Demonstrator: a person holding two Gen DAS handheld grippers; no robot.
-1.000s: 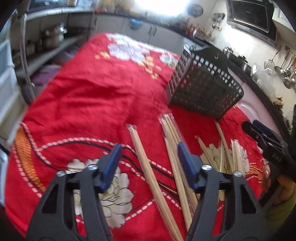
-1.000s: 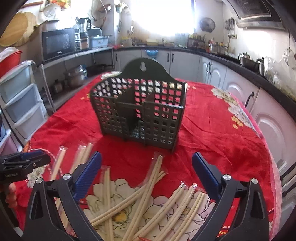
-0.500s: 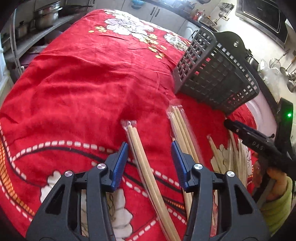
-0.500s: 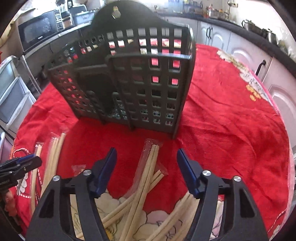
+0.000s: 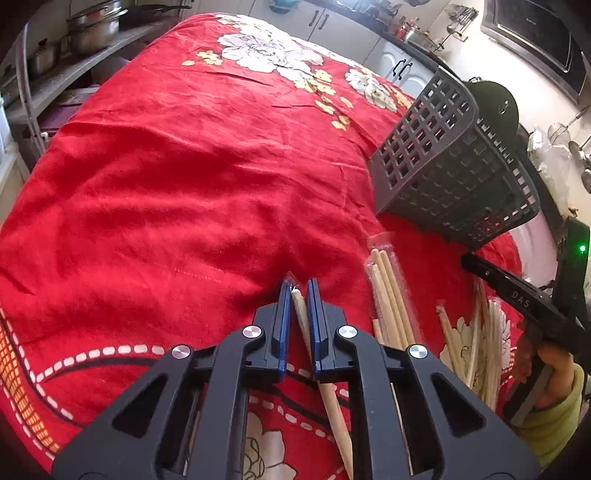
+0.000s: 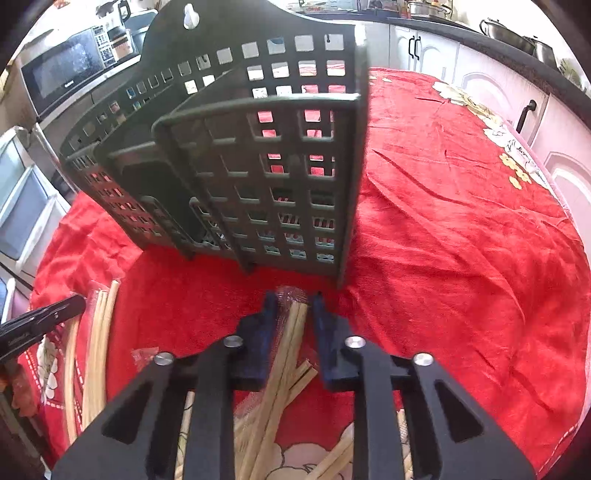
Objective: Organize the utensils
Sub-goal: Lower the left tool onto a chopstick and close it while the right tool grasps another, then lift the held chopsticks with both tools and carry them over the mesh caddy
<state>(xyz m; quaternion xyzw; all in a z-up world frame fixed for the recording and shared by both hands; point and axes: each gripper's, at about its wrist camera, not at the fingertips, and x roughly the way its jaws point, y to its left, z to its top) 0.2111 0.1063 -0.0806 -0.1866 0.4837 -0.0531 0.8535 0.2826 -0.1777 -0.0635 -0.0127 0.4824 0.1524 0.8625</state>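
My left gripper (image 5: pixel 299 290) has its jaws closing on a wrapped pair of wooden chopsticks (image 5: pixel 332 402) that lies on the red cloth, and the blue pads touch it. My right gripper (image 6: pixel 293 299) is closing the same way on another wrapped chopstick pack (image 6: pixel 291 325), just in front of the dark grey perforated utensil basket (image 6: pixel 258 166). That basket (image 5: pixel 454 166) stands upright at the right in the left wrist view. More wrapped chopsticks (image 5: pixel 391 295) lie loose between the two grippers.
A red flowered tablecloth (image 5: pixel 184 166) covers the table. Other chopstick packs (image 6: pixel 99 332) lie at the left of the right wrist view. A shelf with metal pots (image 5: pixel 92 29) and a microwave (image 6: pixel 66 74) stand beyond the table. A green sleeve (image 5: pixel 554 424) shows lower right.
Both grippers came forward and down onto the cloth. Their jaws went from wide open to nearly together, each around a chopstick pack. The basket looms closer in the right wrist view.
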